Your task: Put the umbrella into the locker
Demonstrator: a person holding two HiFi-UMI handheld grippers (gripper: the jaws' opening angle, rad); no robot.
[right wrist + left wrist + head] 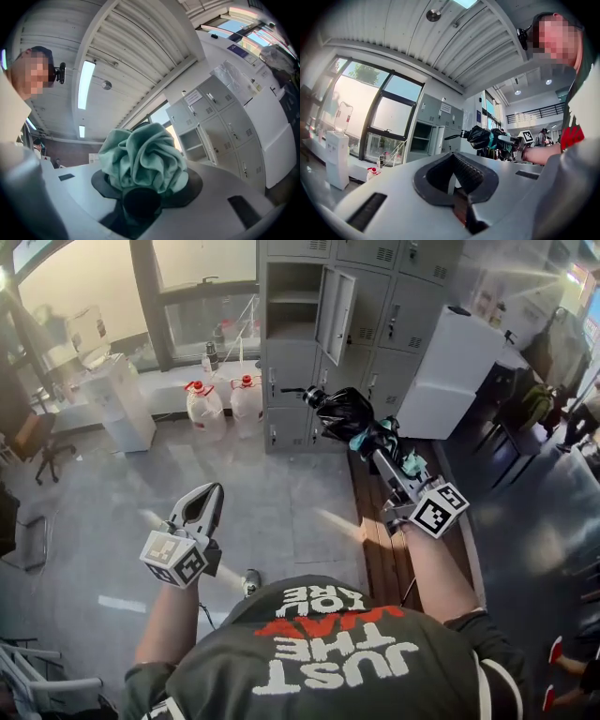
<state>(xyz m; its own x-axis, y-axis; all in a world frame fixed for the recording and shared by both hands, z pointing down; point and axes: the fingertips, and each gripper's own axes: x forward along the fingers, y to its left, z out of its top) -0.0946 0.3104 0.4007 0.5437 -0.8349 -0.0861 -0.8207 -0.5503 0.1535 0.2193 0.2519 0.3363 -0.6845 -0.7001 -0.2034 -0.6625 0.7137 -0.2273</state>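
Note:
In the head view the folded umbrella (pixel 345 412), black with teal fabric bunched near its handle, points toward the grey lockers (pixel 375 306). My right gripper (pixel 382 454) is shut on it near the handle end. One locker compartment (pixel 292 298) stands open, its door (pixel 336 313) swung to the right. In the right gripper view the teal folds of the umbrella (pixel 140 157) fill the space between the jaws of the right gripper (pixel 140 190), and the open compartment (pixel 191 139) lies beyond. My left gripper (pixel 212 491) is held low at the left, shut and empty; the left gripper view shows the umbrella (pixel 480 137) off to the right.
Two plastic water jugs (pixel 206 405) stand on the floor left of the lockers, near a white water dispenser (pixel 117 401). A white cabinet (pixel 452 371) stands right of the lockers. A wooden bench (pixel 380 545) runs beneath my right arm. An office chair (pixel 37 442) is far left.

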